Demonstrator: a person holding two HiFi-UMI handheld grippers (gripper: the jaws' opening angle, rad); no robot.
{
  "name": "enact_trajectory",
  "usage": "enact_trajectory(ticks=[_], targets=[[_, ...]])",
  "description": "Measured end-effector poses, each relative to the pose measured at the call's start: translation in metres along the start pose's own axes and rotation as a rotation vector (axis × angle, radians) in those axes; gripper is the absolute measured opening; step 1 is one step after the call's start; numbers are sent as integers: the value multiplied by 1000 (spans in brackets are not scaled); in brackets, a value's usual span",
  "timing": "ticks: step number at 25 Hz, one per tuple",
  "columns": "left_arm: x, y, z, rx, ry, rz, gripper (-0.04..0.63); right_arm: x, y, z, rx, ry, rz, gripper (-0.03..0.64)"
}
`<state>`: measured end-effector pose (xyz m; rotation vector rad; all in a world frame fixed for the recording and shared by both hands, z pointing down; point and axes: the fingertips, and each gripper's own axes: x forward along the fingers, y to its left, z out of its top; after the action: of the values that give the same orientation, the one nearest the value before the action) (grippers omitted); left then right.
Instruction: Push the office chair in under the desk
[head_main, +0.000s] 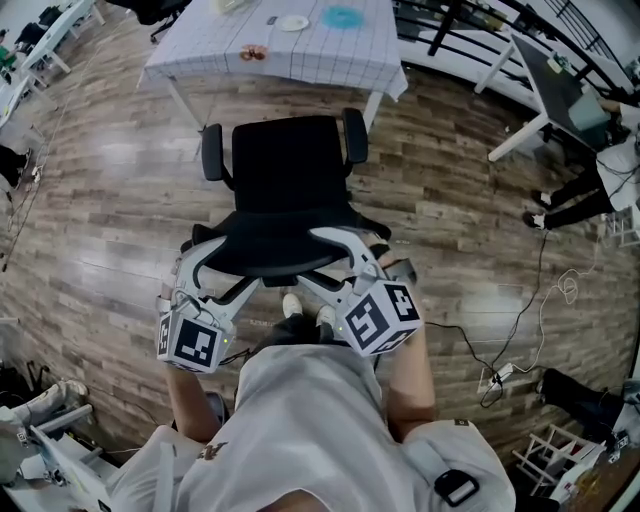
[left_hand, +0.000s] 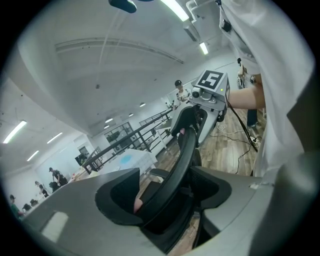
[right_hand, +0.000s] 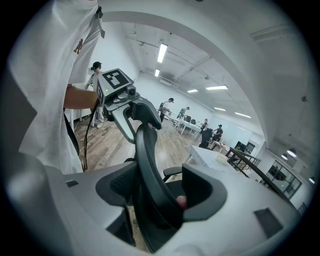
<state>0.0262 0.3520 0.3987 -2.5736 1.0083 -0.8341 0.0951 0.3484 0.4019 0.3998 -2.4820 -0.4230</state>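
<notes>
A black office chair stands on the wood floor, facing the desk with a white checked cloth, a short way out from it. I stand behind its backrest. My left gripper straddles the backrest's top edge at the left; the backrest runs between the jaws of the left gripper, which stand wide around it. My right gripper straddles the right part. In the right gripper view the backrest fills the gap of the right gripper, and both jaws bear on it.
A plate and a blue object lie on the desk. Cables and a power strip lie on the floor at the right. Another desk with a seated person stands at the far right.
</notes>
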Motion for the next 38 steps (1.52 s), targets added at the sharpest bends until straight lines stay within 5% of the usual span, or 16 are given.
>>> enact_trajectory(ticks=[38], targets=[[35,61,-16,-17,1,-29,330,43,-52,-5,33,76,11,276]])
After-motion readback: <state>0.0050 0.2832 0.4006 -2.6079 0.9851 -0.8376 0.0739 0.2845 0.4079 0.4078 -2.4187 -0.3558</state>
